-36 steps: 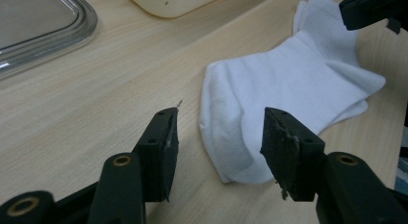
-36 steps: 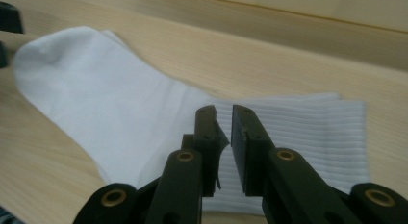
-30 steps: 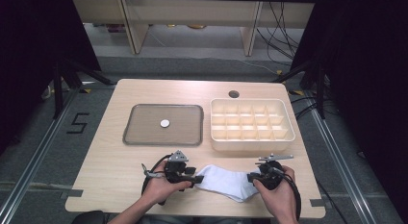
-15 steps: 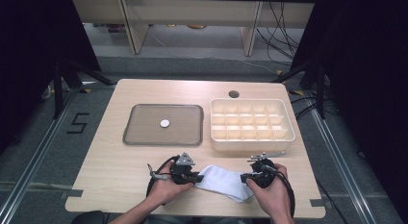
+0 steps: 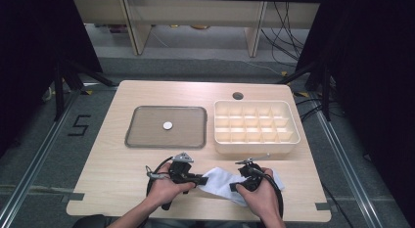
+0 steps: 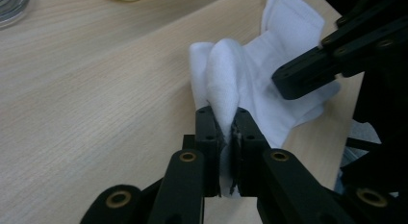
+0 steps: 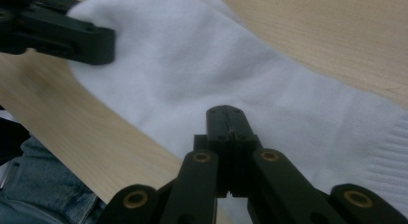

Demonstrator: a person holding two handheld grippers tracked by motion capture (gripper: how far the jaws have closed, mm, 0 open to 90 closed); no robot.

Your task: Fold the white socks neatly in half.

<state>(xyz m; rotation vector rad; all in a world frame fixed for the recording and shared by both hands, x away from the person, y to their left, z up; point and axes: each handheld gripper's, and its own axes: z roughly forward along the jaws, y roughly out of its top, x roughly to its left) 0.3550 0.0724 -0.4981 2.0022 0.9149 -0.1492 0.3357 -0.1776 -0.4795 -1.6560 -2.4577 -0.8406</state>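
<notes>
White sock (image 5: 222, 181) lies flat at the near edge of the wooden surface (image 5: 112, 162), left tool (image 6: 225, 128) clamped on a pinched-up fold at 1 end, right tool (image 7: 226, 119) with jaws together over the other end, sectioned tray (image 5: 257, 127) and flat tray (image 5: 166, 126) behind.

The left hand-held gripper (image 5: 201, 179) and the right hand-held gripper (image 5: 234, 187) are matte black, each built of flat linked bars pinned with brass-coloured rivets and small dark screws at the blocky jaw tips. A grey three-cornered plate tops the left one. Thin black cables loop from both. The person's forearms are bare, and blue denim covers the legs.
</notes>
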